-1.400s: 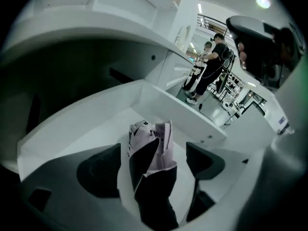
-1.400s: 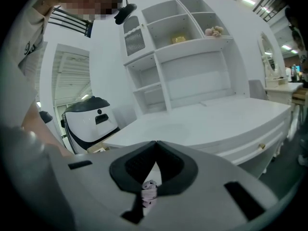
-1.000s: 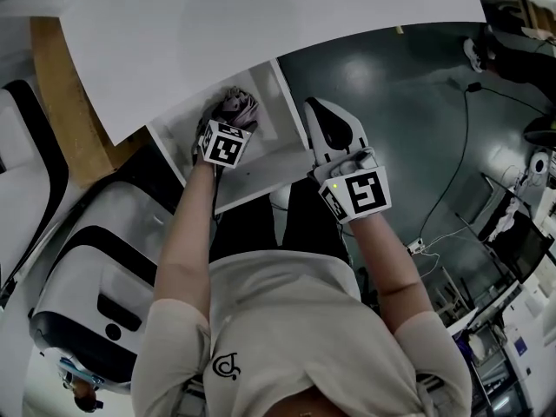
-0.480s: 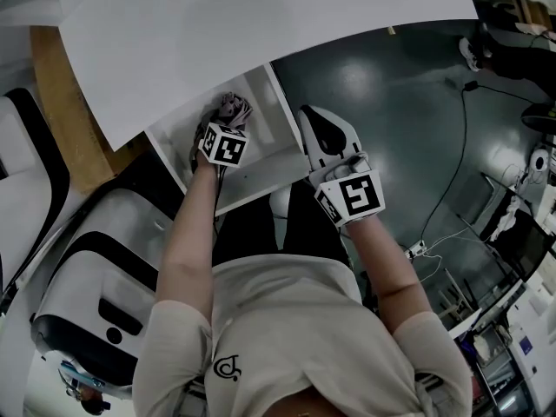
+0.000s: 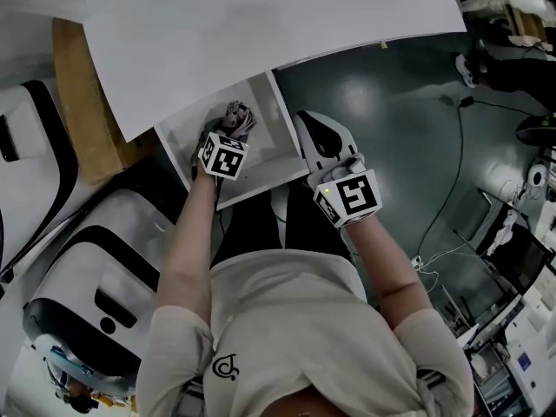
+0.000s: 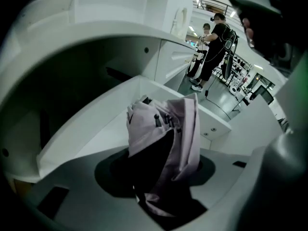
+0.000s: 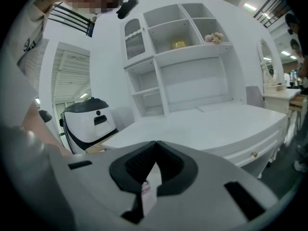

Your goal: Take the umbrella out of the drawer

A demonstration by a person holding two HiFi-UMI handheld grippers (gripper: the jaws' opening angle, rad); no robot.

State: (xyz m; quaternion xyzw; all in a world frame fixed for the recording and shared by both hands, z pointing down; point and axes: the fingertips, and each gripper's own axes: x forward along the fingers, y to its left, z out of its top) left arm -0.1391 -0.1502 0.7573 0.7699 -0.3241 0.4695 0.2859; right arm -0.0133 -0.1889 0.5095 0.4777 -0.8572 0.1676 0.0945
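Observation:
A folded pale lilac umbrella (image 5: 236,115) lies bunched in the open white drawer (image 5: 271,137) under the desk top. My left gripper (image 5: 228,134) points steeply down into the drawer. Its jaws are closing, with the umbrella's fabric (image 6: 163,134) squeezed between them and raised off the drawer floor (image 6: 110,114). My right gripper (image 5: 311,122) hovers just outside the drawer's right wall. In the right gripper view its jaws (image 7: 154,147) meet at the tips with nothing held.
The white desk top (image 5: 261,33) overhangs the drawer's back. A white and black machine (image 5: 95,276) stands at the left. Dark floor with a cable (image 5: 452,189) stretches to the right. A white shelf unit (image 7: 178,71) rises behind the desk. A person (image 6: 216,42) stands far off.
My left gripper has lifted a little with the umbrella bunched in its jaws. The right gripper has risen slightly beside the drawer.

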